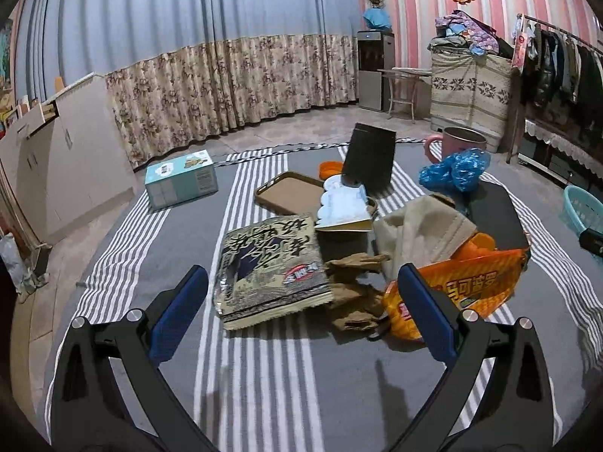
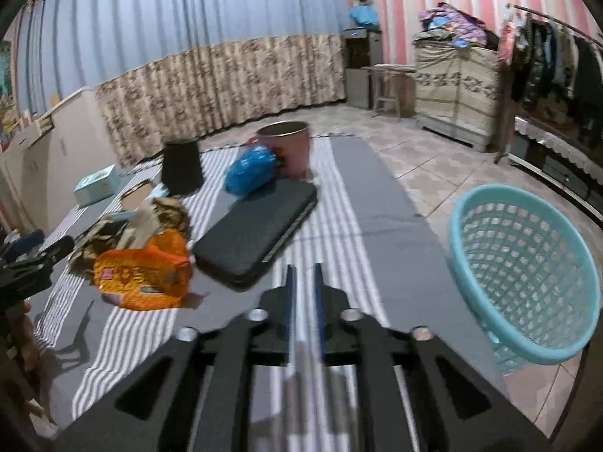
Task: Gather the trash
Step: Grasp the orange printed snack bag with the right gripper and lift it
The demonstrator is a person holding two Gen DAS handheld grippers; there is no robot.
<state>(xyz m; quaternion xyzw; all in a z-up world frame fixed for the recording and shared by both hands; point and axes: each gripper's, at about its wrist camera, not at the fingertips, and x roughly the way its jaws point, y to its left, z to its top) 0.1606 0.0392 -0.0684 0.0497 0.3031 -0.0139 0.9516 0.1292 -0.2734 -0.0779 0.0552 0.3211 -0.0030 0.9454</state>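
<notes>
My left gripper [image 1: 301, 278] is open and empty, just above the table. Between and beyond its fingers lie a beige printed snack bag [image 1: 271, 275], crumpled brown paper [image 1: 354, 293] and an orange snack bag [image 1: 471, 286]. My right gripper [image 2: 304, 271] is nearly shut with nothing between the fingers, over the striped cloth. The orange bag also shows in the right wrist view [image 2: 143, 275], left of the gripper. A turquoise mesh basket [image 2: 524, 278] stands off the table's right edge; its rim also shows in the left wrist view [image 1: 582, 207].
A black flat case [image 2: 256, 233], a blue plastic bag [image 2: 250, 167], a pink pot [image 2: 288, 143], a black cup [image 2: 182, 165], a brown tray [image 1: 290, 194], a beige cloth [image 1: 418, 229], a white-blue card [image 1: 345, 203] and a teal box [image 1: 181, 179] are on the striped tablecloth [image 1: 264, 358].
</notes>
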